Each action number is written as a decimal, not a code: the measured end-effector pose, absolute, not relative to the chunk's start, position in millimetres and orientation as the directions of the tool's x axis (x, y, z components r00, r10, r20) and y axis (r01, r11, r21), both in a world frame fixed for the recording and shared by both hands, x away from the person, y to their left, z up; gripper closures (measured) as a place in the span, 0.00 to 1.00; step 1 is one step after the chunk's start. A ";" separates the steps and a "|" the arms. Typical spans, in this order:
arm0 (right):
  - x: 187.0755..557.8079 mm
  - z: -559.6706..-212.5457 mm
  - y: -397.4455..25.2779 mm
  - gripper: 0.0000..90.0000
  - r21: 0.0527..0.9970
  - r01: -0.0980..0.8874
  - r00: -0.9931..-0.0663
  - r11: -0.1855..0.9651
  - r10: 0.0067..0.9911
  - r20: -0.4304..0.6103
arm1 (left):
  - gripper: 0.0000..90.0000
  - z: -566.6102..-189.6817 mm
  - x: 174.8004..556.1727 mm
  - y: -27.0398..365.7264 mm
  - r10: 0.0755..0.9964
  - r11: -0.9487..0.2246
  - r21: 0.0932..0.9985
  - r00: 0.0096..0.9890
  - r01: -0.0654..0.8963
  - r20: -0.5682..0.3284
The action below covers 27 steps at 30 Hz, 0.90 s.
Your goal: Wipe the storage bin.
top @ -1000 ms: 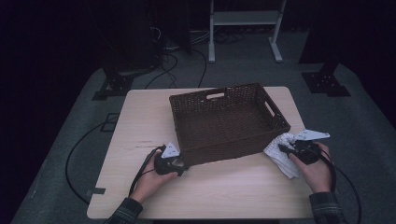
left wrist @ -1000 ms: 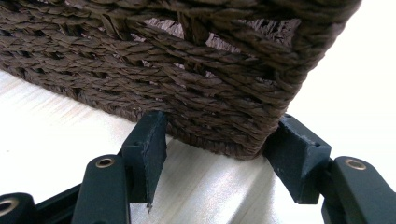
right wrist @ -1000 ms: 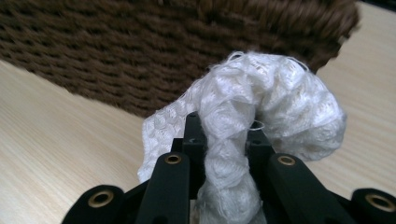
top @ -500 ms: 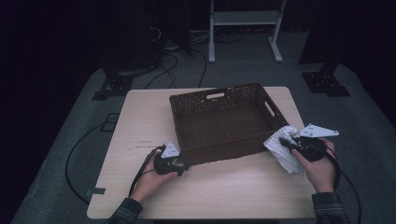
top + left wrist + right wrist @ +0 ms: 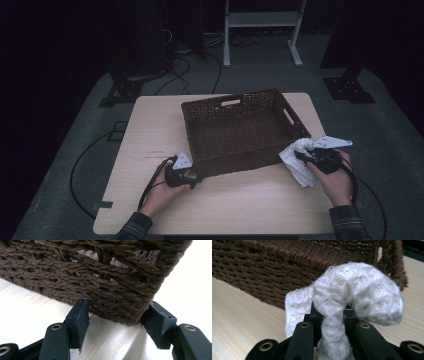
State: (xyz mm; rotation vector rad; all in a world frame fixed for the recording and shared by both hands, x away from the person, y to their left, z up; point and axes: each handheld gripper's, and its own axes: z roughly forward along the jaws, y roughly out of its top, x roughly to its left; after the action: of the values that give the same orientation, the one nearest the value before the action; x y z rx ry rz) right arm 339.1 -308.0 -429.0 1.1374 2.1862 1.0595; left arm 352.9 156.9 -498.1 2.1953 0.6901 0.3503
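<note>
Right tongs [image 5: 306, 156] grip white cloth [image 5: 299, 165] beside wicker basket [image 5: 245, 131] (near right corner); left tongs [image 5: 192, 176] at basket's near-left corner.

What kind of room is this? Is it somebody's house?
Probably not a house. It looks like a lab or recording studio: dark walls all round, black stands on a grey floor, and cables trailing off the table. A person works with a gripper in each hand, a wicker basket and a white cloth.

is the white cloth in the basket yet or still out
Out. The white cloth hangs bunched in the right gripper, beside the basket, outside its near right corner; nothing shows inside.
</note>
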 end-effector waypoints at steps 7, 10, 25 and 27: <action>343.1 -442.0 -301.7 0.84 0.766 0.509 -0.566 0.392 0.823 -0.045 | 0.44 -498.1 353.0 156.9 0.581 -0.538 0.761 0.814 0.363 0.023; 345.4 -447.6 -297.1 0.84 0.748 0.522 -0.571 0.411 0.819 -0.051 | 0.44 -498.1 352.9 156.9 0.581 -0.538 0.761 0.814 0.362 0.023; 349.5 -472.0 -283.7 0.84 0.670 0.579 -0.602 0.465 0.798 -0.034 | 0.44 -498.2 352.8 156.8 0.581 -0.538 0.761 0.814 0.362 0.023; 350.1 -474.9 -281.2 0.84 0.659 0.586 -0.608 0.472 0.793 -0.028 | 0.44 -498.2 352.8 156.9 0.581 -0.538 0.761 0.814 0.362 0.024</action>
State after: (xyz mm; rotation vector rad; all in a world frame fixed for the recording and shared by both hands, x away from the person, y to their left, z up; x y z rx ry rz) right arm 350.1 -281.2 -474.9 1.1654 2.3942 0.8819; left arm 352.8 156.9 -498.2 2.1953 0.6898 0.3501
